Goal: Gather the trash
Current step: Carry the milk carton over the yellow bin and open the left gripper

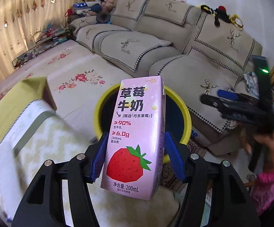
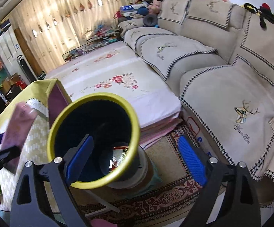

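Note:
My left gripper (image 1: pixel 135 157) is shut on a pink strawberry milk carton (image 1: pixel 135 132), its blue pads pressing both sides, with the carton upright above the yellow-rimmed dark bin (image 1: pixel 182 111). In the right wrist view the same bin (image 2: pixel 65 117) stands below and ahead, with a shiny foil wrapper (image 2: pixel 120 155) lying at its bottom. My right gripper (image 2: pixel 135 160) hangs open over the bin's near rim, nothing between its blue pads. The carton (image 2: pixel 18 132) shows blurred at the left of that view. The right gripper (image 1: pixel 237 104) also appears blurred at the right of the left wrist view.
A beige sectional sofa (image 1: pixel 203 66) lies behind the bin, and a floral-covered mattress (image 2: pixel 118 83) to its left. A table with a white patterned cloth (image 1: pixel 48 151) and yellow edge sits at the left. A patterned rug (image 2: pixel 165 198) covers the floor. A pink sleeve (image 1: pixel 269 181) is at the right.

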`<state>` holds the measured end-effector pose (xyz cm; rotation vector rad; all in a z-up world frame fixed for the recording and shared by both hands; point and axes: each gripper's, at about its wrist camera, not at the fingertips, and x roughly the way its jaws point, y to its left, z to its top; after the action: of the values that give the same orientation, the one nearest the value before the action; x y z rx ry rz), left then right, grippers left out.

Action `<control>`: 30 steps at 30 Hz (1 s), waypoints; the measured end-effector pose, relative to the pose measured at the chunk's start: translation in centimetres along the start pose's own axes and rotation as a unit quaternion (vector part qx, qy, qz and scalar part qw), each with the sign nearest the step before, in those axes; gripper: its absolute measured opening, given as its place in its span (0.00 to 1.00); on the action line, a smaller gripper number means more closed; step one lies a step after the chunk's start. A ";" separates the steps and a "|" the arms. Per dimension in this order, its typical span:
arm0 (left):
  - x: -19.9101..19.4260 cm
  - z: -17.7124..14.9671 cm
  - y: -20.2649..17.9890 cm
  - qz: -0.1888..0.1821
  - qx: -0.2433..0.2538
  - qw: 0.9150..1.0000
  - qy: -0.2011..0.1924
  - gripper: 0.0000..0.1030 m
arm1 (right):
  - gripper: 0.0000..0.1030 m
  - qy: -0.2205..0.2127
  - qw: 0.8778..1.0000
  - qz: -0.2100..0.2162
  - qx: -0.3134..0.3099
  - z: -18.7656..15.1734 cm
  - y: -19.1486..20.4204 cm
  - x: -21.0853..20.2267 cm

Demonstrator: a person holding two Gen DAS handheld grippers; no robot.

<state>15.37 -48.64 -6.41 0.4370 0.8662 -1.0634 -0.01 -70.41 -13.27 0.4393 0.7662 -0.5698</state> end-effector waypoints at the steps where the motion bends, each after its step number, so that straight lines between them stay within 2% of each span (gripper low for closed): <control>1: 1.4 0.9 -0.5 0.002 0.001 1.000 0.006 0.58 | 0.85 0.001 1.000 -0.001 0.002 -0.1 -0.3 0.1; 6: 5.9 3.2 -1.5 0.007 -0.008 1.000 0.025 0.58 | 0.85 0.004 1.000 -0.003 0.010 -0.5 -1.5 0.1; 9: 7.7 4.0 -1.7 0.025 -0.012 0.999 0.030 0.61 | 0.85 0.006 1.000 -0.003 0.010 -0.7 -1.7 0.1; 10: 7.9 4.0 -1.6 0.029 -0.014 0.999 0.030 0.66 | 0.85 0.006 1.000 -0.002 0.010 -0.8 -1.7 0.1; 13: 6.9 3.8 -1.1 0.032 -0.023 0.999 0.016 0.68 | 0.85 0.006 1.000 0.001 0.007 -1.0 -1.4 -0.1; 17: 2.2 2.0 -0.2 0.039 -0.033 0.999 -0.019 0.76 | 0.85 0.008 1.000 0.007 0.000 -1.3 -0.6 -0.1; 22: -5.5 -2.5 1.7 0.065 -0.071 0.993 -0.070 0.93 | 0.85 0.017 1.000 0.022 -0.013 -1.8 1.7 0.3; 25: -10.1 -6.4 3.2 0.089 -0.102 0.986 -0.098 0.95 | 0.85 0.023 0.999 0.032 -0.030 -2.0 3.7 0.7; 28: -14.0 -10.4 4.8 0.132 -0.126 0.977 -0.111 0.95 | 0.85 0.029 0.997 0.047 -0.050 -2.2 6.4 1.0; 30: -16.4 -13.2 6.2 0.170 -0.147 0.968 -0.116 0.95 | 0.85 0.032 0.995 0.062 -0.068 -2.4 8.9 1.2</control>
<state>12.14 -27.38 -1.91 0.1958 0.6950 -0.6416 4.99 -62.65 -14.22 0.3771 0.8284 -0.3857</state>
